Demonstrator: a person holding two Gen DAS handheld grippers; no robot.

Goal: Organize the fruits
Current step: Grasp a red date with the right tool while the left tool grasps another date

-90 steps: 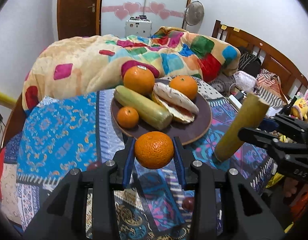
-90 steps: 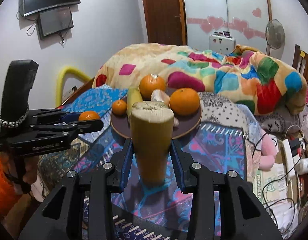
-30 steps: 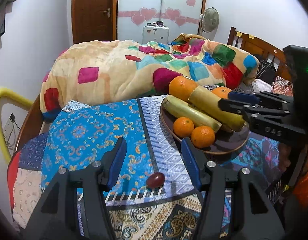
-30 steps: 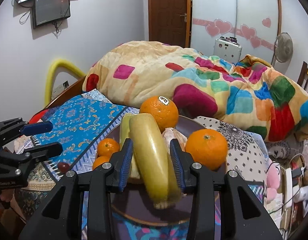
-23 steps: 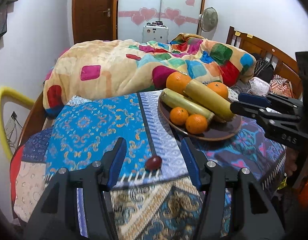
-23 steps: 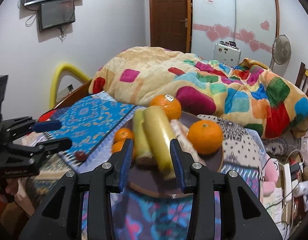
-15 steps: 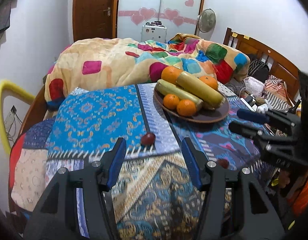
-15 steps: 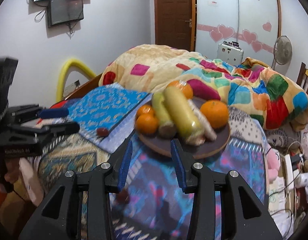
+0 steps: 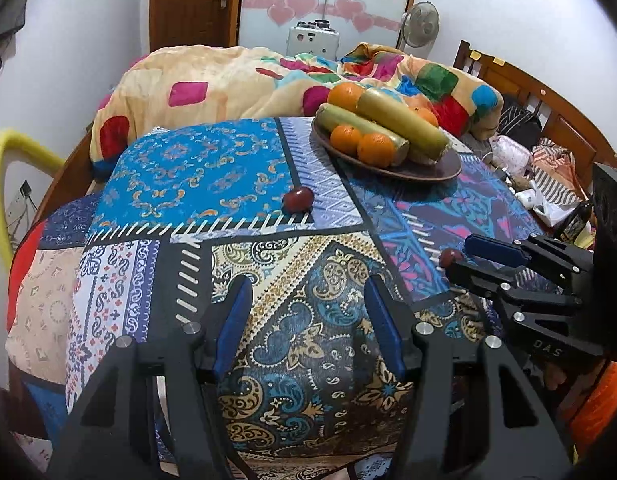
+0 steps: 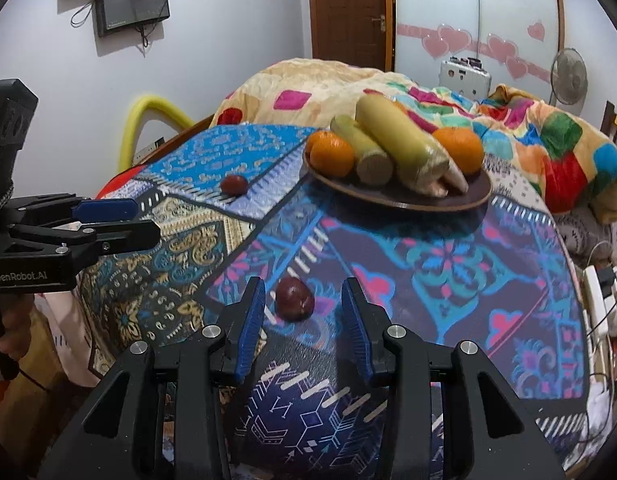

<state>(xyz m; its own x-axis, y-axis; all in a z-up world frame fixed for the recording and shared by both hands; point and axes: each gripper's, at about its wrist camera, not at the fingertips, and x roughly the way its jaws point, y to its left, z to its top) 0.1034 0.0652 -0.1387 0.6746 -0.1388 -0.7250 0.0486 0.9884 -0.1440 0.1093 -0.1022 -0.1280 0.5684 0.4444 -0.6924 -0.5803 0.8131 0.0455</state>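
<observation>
Covering the round table is a patterned cloth w/ paisley and geometric prints in blue, gold and pink. A shallow dark brown plate is set at the far side; on it are piled dimpled oranges, two long pale yellow-green cylindrical stalks w/ cut ends, and a husk-like pale piece. Two small glossy dark red fruits are left on the cloth: one between the blue-padded fingers of the right tool, not touched by them, jaws wide apart, nothing gripped; the other lies further off, nearer the plate. The left tool is also spread wide, nothing held. A wall-mounted screen is seen only in the right wrist view; a wooden headboard only in the left.
</observation>
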